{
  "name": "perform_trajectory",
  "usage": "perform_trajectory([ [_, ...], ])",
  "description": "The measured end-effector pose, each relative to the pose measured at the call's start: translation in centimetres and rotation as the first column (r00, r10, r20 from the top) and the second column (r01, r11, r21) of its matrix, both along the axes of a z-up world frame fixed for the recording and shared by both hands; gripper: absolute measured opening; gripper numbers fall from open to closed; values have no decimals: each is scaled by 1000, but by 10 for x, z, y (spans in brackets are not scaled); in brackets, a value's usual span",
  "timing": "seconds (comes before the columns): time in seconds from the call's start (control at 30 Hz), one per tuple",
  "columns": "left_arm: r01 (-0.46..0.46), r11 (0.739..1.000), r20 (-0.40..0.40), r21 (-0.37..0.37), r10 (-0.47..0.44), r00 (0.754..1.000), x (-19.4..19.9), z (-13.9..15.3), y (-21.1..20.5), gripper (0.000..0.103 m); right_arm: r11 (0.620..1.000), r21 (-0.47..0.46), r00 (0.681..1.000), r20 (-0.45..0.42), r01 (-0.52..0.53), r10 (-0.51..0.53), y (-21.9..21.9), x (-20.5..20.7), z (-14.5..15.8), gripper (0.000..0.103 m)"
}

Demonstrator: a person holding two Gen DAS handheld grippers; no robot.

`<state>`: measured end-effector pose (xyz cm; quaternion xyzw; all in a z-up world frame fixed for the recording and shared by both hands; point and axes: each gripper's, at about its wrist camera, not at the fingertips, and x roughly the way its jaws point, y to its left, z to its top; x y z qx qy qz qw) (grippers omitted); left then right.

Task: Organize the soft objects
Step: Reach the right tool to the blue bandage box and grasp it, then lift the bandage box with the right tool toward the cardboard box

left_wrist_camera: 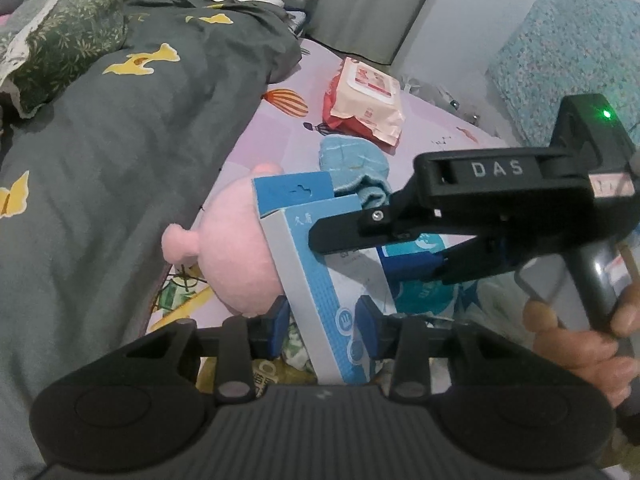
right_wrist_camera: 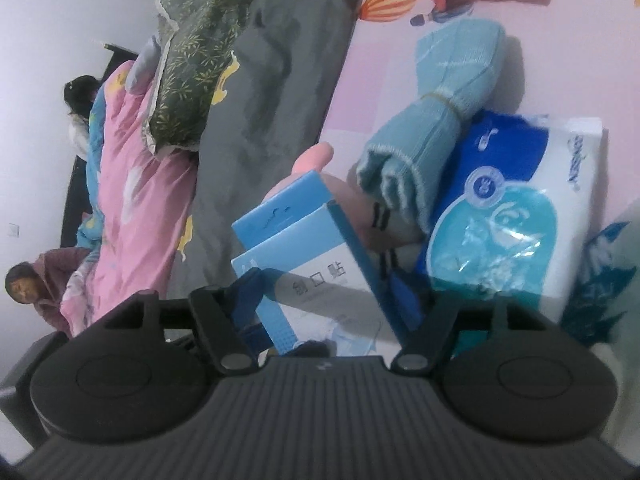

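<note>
You work over a bed covered with a lilac sheet (left_wrist_camera: 276, 136) printed with hot-air balloons; a dark grey duvet (left_wrist_camera: 120, 168) with yellow shapes lies along one side of it, a green leaf-patterned pillow (left_wrist_camera: 68, 32) rests on the duvet, and grey curtains (left_wrist_camera: 360, 0) hang behind the bed. In the right wrist view a pink quilt (right_wrist_camera: 132, 200) lies beyond the pillow, and two persons are by the far wall. On the sheet you have a red and white pack of wipes (left_wrist_camera: 364, 100), a folded light-blue towel (left_wrist_camera: 352, 168), a pink plush toy (left_wrist_camera: 236, 252) and a blue and white pack of tissues (right_wrist_camera: 508, 216), all near each other; the towel leans on the tissue pack and the plush toy lies just beside them. Your left gripper (left_wrist_camera: 322, 314) has its blue pads pressed on both sides of the narrow edge of a blue and white box (left_wrist_camera: 316, 264), so it is clamped on the box, which stands tilted in front of the plush toy. Your right gripper (right_wrist_camera: 326, 292) comes from the side, and your hand (left_wrist_camera: 592, 332) holds its handle; the same box stands between its fingers, but I cannot tell if its pads press on the box or only stand close to it.
</note>
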<state>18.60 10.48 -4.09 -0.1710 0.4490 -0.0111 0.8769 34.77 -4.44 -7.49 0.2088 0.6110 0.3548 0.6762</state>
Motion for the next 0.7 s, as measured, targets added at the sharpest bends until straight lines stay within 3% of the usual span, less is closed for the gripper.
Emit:
perform_trajectory([
  [0.23,-6,1000,43,26,5,999,-12,24,-2,40,1000,-11,1000,23,14,-14,-6,-16,23,54],
  [0.5,28,995,127,94,-40,991,-32,68,-29,41,999,34,993,112,23,-27,-34,-45,73,51],
  [0.7,122,985,173,125,-143,975,-32,97,-77,41,992,78,985,131,99,-109,-88,-66,103,50],
])
